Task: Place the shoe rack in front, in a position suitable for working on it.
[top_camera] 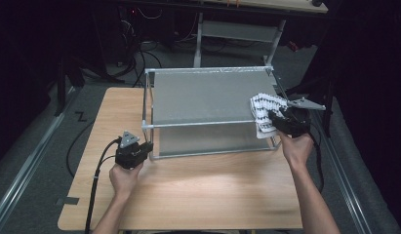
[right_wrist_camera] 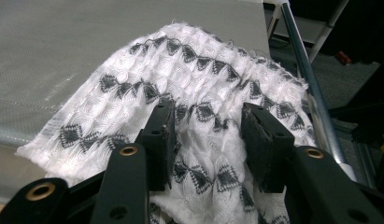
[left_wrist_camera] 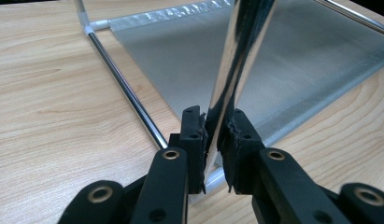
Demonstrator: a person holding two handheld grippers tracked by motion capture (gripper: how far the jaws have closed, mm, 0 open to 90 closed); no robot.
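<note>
On the near half of the wooden desk (top_camera: 188, 190) two forearms come in from the near edge, one gripper in each hand. Left gripper (top_camera: 145, 147): sits at the near-left corner of the metal rack (top_camera: 208, 124), jaws nearly together and clamped on the rack's upright chrome post (left_wrist_camera: 236, 70). In the left gripper view the post (left_wrist_camera: 236, 70) rises between the two black pads, both pressing on it, just above the corner joint where the bottom rails meet. The rack's lower grey shelf (left_wrist_camera: 283, 70) spreads beyond the post, with desk wood on either side.

Right gripper (top_camera: 273, 117): farther off, at the right end of the rack, at the level of the upper shelf (top_camera: 208, 95). Its jaws stand partly apart, pads astride a raised fold of the white cloth (right_wrist_camera: 203, 93); no earlier state noted here. In the right gripper view the cloth (right_wrist_camera: 203, 93) lies between and under the pads; whether the pads still press on it cannot be told for certain, a gap shows beside each.

Cloth: white with rows of dark diamond pattern, bunched on the right edge of the upper shelf, part of it hanging over the near-right rail toward the lower shelf. The right-hand chrome rail (right_wrist_camera: 306, 88) runs just beside it.

Far side: dark floor, cables, and the legs of another frame beyond the desk.
</note>
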